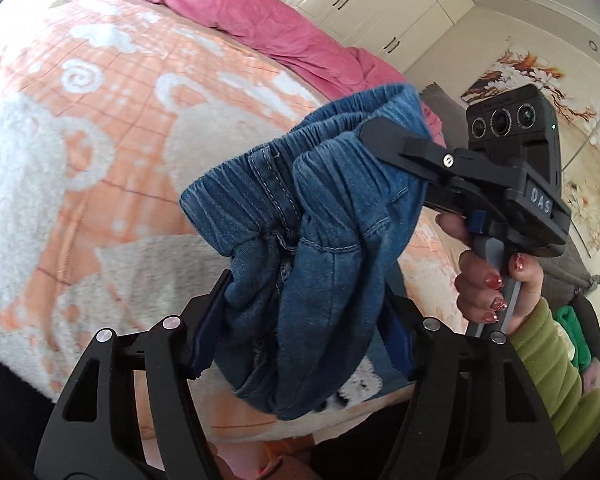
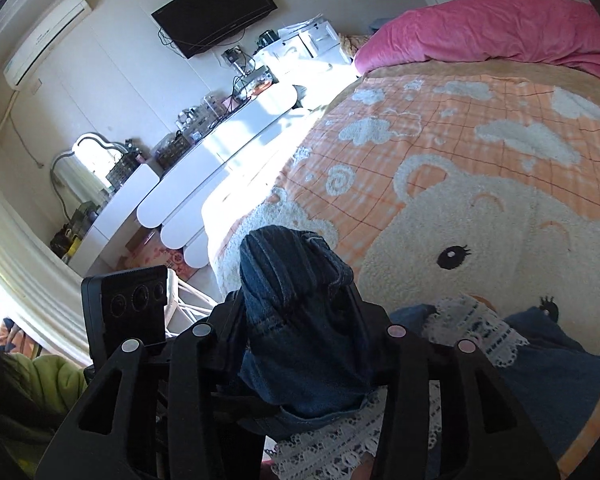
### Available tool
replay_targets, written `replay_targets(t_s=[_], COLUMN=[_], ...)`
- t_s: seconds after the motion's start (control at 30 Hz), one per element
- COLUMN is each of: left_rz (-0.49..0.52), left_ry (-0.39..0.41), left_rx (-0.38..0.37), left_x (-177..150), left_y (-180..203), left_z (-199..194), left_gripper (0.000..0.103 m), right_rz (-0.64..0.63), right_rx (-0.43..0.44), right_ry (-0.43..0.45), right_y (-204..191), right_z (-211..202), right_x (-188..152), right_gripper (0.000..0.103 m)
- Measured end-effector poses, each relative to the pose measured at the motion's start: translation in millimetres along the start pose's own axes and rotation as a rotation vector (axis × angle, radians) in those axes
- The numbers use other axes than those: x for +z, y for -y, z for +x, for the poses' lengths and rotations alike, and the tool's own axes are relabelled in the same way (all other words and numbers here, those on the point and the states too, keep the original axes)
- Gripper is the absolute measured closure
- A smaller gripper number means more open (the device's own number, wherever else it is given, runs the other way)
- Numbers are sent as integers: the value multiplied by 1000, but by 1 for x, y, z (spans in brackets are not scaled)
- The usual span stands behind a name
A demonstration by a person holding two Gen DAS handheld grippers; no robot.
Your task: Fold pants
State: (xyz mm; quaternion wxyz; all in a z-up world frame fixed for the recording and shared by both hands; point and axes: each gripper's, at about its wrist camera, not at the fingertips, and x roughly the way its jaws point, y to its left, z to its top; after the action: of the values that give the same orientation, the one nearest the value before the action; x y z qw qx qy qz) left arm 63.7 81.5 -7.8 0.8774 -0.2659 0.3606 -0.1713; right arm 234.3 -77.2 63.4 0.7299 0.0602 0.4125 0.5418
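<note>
The blue denim pants [image 1: 312,240] with an elastic waistband hang bunched in the air above the bed. My left gripper [image 1: 300,320] is shut on the bunched denim below the waistband. My right gripper [image 1: 384,136] comes in from the right in the left wrist view and is shut on the waistband's far edge. In the right wrist view my right gripper [image 2: 296,308] clamps a dark fold of the pants [image 2: 296,300]. More denim with white lace trim [image 2: 472,328] lies on the bed below. The fingertips are hidden by cloth.
The bed carries an orange and white bear blanket [image 1: 120,128] and a pink quilt [image 1: 260,24] at its far end. A white dresser [image 2: 204,168] with clutter stands beside the bed. Wardrobe doors [image 1: 372,4] stand behind the bed. The left gripper's camera [image 2: 136,300] shows at the left.
</note>
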Motion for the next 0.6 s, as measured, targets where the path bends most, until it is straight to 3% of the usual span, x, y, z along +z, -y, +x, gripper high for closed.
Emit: replay_targets(t_s=[0.1,0.17,0.3,0.43,0.6], left_rz=[14,33,128,129,174], left_ry=[22,32,-54,-125,-24], left_rx=[-12,-46,-170,-293,-117], left_x=[1,-2,-20,-31,-24], left_y=[19,32,59,62,66], left_z=[4,7,34,46,32], left_gripper=[43,39,33,33,34], right_rz=[8,35,119,196,233], right_rx=[-12,-18,-86,-257,-319], right_ry=[41,84,161,169,189], right_y=[10,19,45,61,56], right_z=[-21,-39,-82,-107,-110], right_x=[-9,-16,-44,-84,-107], right_gripper=[54,32,29,25,25])
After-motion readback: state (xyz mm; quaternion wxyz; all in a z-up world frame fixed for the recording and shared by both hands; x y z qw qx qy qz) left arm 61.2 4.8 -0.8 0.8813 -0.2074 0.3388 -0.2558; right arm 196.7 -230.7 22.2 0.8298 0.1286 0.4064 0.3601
